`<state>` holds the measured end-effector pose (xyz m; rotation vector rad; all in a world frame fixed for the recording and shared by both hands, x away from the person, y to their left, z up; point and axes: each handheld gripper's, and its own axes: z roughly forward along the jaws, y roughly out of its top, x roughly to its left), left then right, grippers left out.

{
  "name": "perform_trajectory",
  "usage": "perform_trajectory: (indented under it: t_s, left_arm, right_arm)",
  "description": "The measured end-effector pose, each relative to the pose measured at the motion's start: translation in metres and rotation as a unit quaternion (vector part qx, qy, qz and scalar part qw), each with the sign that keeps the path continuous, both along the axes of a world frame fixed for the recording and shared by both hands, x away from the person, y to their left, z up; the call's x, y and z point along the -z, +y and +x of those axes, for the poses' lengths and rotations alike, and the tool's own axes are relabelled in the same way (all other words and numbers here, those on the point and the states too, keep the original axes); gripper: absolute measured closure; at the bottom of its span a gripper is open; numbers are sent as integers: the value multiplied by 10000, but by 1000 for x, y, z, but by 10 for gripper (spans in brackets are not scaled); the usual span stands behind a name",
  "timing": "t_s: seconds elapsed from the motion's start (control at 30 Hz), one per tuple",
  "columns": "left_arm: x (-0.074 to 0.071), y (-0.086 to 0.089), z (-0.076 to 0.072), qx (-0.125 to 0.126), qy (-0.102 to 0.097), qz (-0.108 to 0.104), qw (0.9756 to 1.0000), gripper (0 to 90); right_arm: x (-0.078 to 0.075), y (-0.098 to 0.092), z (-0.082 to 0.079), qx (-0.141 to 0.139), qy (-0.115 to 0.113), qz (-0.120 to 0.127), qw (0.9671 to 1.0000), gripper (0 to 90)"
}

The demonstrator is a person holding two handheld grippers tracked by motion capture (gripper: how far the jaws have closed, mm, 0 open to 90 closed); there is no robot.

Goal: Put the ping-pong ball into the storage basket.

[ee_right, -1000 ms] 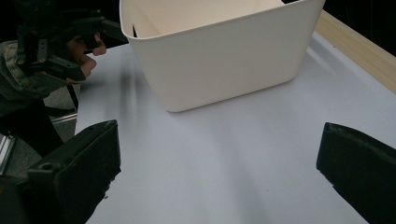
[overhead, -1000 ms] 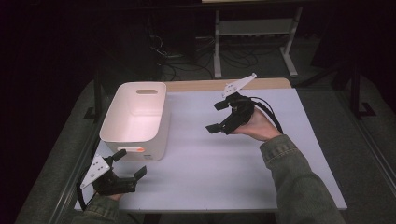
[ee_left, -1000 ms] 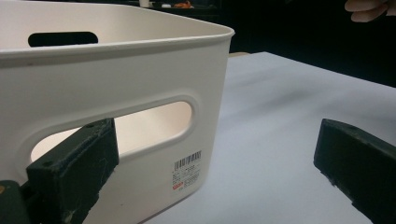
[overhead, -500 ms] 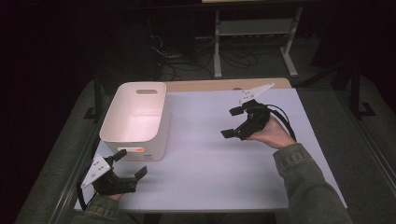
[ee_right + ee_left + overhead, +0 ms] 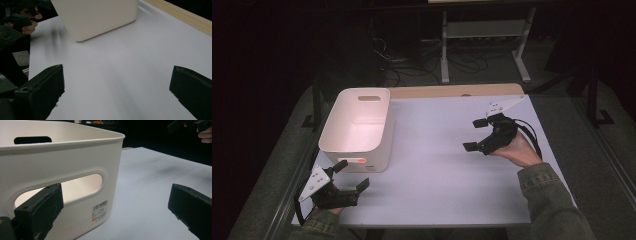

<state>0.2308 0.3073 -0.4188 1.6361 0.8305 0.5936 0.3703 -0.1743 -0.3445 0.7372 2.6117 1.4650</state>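
A white bin (image 5: 357,129) stands on the left of the white worktop (image 5: 437,170), its near wall showing a slot handle and a barcode label (image 5: 100,210). The left gripper (image 5: 346,176) sits at the near left corner, just beside that wall, fingers (image 5: 40,212) spread wide and holding nothing. The right gripper (image 5: 477,134) is at the right side, seemingly raised off the worktop, well apart from the bin, fingers (image 5: 42,87) wide and empty.
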Motion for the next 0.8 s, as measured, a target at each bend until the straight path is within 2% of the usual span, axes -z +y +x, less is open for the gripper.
perform_trajectory:
  t_s: [0.33, 0.5, 0.6, 0.8]
  left_arm:
    - [0, 0, 0, 0, 2, 3, 10000, 0]
    - [0, 0, 0, -6, 2, -7, 10000, 0]
    - [0, 0, 0, -12, 3, -10, 10000, 0]
    - [0, 0, 0, -9, 4, -10, 10000, 0]
  right_arm:
    - [10, -14, -12, 217, -20, 12, 9998, 0]
    - [18, -21, -19, 341, -78, 95, 9993, 0]
    - [23, -25, -22, 379, -35, 165, 9991, 0]
    - [33, -30, -31, 448, -15, 119, 9989, 0]
